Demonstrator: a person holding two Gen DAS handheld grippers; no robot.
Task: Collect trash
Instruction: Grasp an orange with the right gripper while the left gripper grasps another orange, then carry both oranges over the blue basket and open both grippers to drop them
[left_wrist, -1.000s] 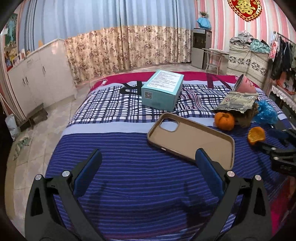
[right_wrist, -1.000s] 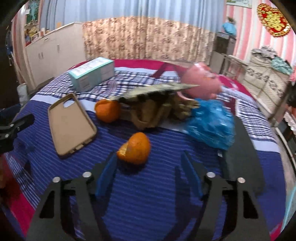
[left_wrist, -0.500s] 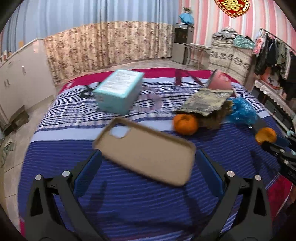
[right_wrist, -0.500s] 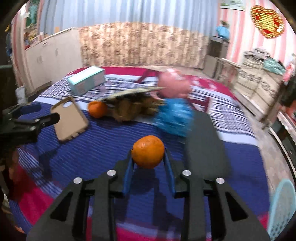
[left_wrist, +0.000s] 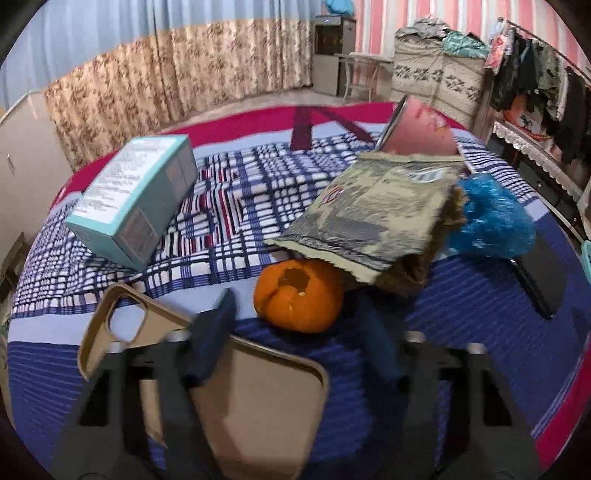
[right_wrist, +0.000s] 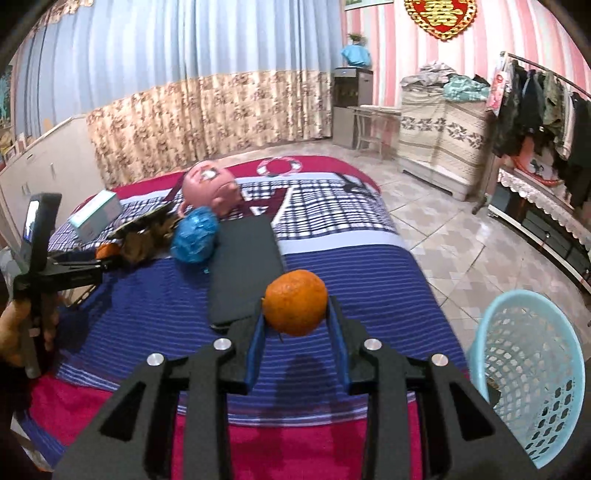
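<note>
My right tongs clamp one peel, lifted above the bed, left of the basket. My left tongs have just been closing, half open, pads not gripping; a second peel lies just beyond their tips, near the phone case.

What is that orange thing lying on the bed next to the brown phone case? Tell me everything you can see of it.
It looks like an orange peel, still nearly ball-shaped but hollow: a ragged hole on top shows a dark inside, and a split runs down from the hole. The skin is bright orange and dimpled. It sits on the striped bed cover, its far side tucked under the edge of a crumpled snack bag. The phone case lies just in front of it, apart. The left gripper points at it, its fingers on either side, not pressing it.
</note>
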